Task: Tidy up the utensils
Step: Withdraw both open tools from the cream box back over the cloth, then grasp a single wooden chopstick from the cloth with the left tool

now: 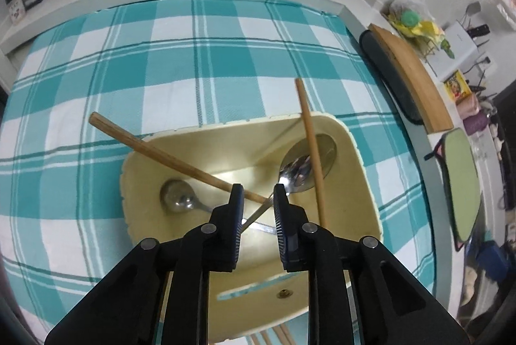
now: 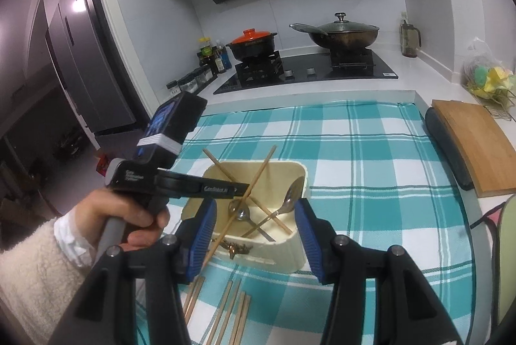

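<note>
We record the left gripper (image 1: 256, 190) poised above a cream utensil holder (image 1: 364, 158) that stands on a teal-and-white checked cloth (image 1: 193, 61). Its jaws stand slightly parted, with nothing clamped between them; a thin metal handle passes through the gap below the tips, and we cannot tell whether it is touched.

Inside the holder we count 2 chopsticks and 2 spoons. One chopstick (image 1: 161, 151) leans toward 10 o'clock over the rim; the other chopstick (image 1: 309, 132) leans toward 12 o'clock at the holder's right end. One spoon (image 1: 177, 200) lies bowl-down at 9 o'clock of the gripper tips, and a second spoon (image 1: 295, 172) stands at 1 o'clock.

In the right wrist view, the right gripper (image 2: 256, 235) hovers near the holder (image 2: 290, 251), jaws wide apart and empty. Several loose chopsticks (image 2: 232, 306) lie on the cloth at 6 o'clock of the holder. The left hand (image 2: 135, 216) grips its tool at 9 o'clock.
</note>
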`<state>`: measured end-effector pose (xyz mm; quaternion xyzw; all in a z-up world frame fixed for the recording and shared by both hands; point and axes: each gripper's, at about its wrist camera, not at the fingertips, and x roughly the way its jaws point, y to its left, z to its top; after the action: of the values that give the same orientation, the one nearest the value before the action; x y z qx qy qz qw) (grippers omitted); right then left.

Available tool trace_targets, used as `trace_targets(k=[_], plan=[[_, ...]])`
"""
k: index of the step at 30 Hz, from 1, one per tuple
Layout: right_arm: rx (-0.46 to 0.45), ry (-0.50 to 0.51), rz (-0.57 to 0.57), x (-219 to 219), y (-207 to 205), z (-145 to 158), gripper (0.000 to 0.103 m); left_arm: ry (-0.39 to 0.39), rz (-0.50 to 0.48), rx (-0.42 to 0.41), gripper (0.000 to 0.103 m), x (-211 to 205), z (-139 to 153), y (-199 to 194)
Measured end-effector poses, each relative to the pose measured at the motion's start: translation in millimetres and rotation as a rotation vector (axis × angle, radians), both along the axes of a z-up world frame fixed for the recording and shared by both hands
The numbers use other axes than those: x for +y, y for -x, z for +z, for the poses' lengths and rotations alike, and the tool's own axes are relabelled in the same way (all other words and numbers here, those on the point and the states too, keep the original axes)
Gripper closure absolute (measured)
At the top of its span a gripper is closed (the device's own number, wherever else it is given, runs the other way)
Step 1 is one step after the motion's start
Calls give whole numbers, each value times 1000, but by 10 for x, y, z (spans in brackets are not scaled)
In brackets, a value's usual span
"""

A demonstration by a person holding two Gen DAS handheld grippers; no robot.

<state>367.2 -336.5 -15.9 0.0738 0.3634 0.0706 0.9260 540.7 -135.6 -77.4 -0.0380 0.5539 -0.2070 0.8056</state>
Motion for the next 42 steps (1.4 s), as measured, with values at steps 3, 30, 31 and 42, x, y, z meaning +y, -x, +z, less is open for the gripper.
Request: trace_targets(k=[3,30,31,42], plan=[[2,3,2,-46,97,-13,51,13,9,-5,76,-27,41,-13],[-13,-157,-323,-1507,1477,-143,51,-241,-131,-136,49,-1836,-382,1246],[-16,-165,-333,-1547,1548,-160,51,-280,-118,-154,49,-1837,-486,1293],[-23,-199,-311,-1572,1949,-304,51,-326,-25,-134,60,-1586,-980,1348]])
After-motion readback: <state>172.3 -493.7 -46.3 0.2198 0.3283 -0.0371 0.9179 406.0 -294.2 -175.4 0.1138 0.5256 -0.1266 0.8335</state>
